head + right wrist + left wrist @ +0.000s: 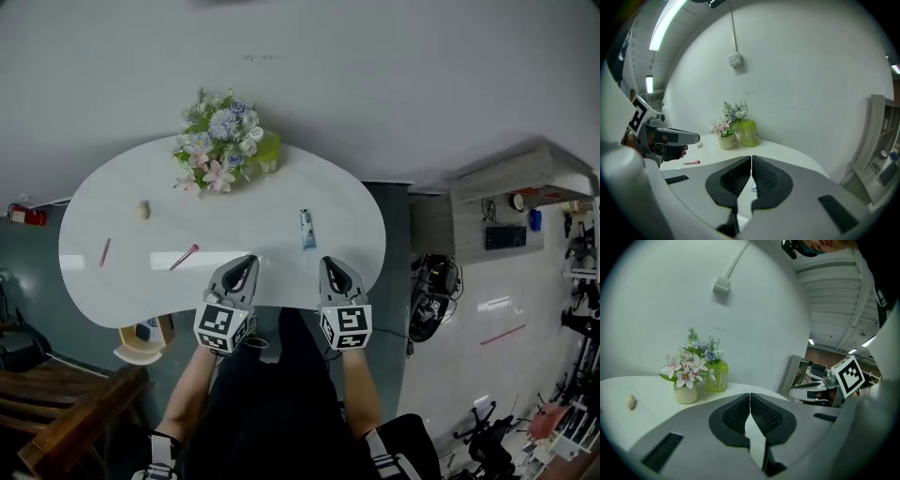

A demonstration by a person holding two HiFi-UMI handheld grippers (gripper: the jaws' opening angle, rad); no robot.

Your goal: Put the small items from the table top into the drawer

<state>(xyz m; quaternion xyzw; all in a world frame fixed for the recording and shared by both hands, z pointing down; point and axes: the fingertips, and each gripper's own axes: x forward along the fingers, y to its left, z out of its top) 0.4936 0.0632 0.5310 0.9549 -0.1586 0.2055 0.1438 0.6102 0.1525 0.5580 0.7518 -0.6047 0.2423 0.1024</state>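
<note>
At eleven o'clock of the closed, empty right gripper (334, 265), the tube (307, 229) is judged light, soft, pinchable mid-body; left gripper (246, 263) likewise closed, empty.

I see the white curved table (112, 281) across the middle of the frame. A flower bouquet (217, 150) and a green bottle (270, 150) stand side by side at its upper edge. On the left half lie a small beige lump (142, 210), perhaps an eraser, a red pen (105, 251) and a pink-tipped stick (184, 256). A tube (307, 230) lies right of centre. The left gripper (247, 262) and right gripper (330, 263) hover over the table's lower edge, jaws together and empty, with the tube just above the gap between them.
</note>
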